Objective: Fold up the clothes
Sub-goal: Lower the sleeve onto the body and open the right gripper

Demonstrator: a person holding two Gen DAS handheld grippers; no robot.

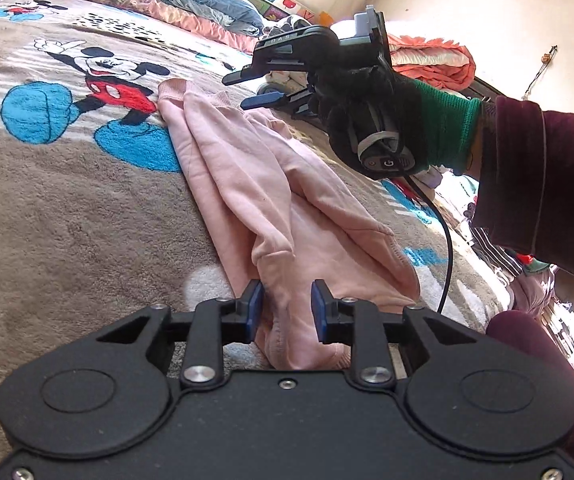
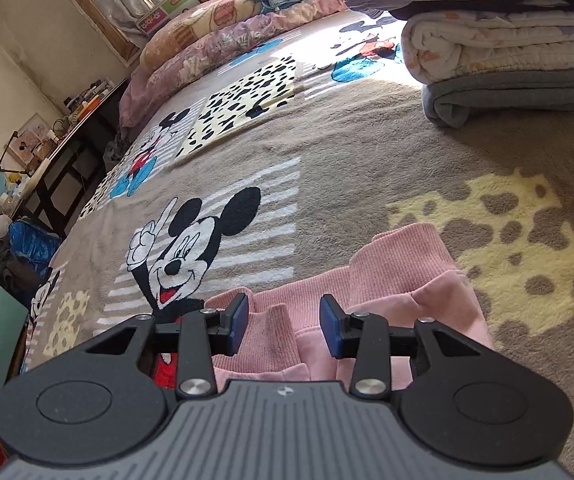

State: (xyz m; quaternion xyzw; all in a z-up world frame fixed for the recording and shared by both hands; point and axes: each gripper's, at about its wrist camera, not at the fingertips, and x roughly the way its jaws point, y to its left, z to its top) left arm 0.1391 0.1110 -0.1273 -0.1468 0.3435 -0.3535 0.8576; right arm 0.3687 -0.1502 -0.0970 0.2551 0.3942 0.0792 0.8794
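Observation:
A pink garment (image 1: pixel 247 184) lies folded lengthwise on the Mickey Mouse blanket (image 1: pixel 67 208). Its ribbed cuffs (image 1: pixel 175 90) point away from me. My left gripper (image 1: pixel 287 312) is low over the near end, jaws slightly apart, with a fold of pink cloth between the blue pads but not pinched. A gloved hand (image 1: pixel 367 100) holds my right gripper (image 1: pixel 249 89) just above the far end, open and empty. In the right wrist view, the right gripper (image 2: pixel 285 320) hovers open over the pink ribbed cuffs (image 2: pixel 391 264).
A stack of folded blankets (image 2: pixel 507 52) sits on the bed at the far right. Pillows and quilts (image 2: pixel 215 40) line the head end. A cluttered desk (image 2: pixel 51 136) stands beside the bed. An orange heap of clothes (image 1: pixel 431 60) lies behind the gloved hand. A black cable (image 1: pixel 447 240) hangs from the right gripper.

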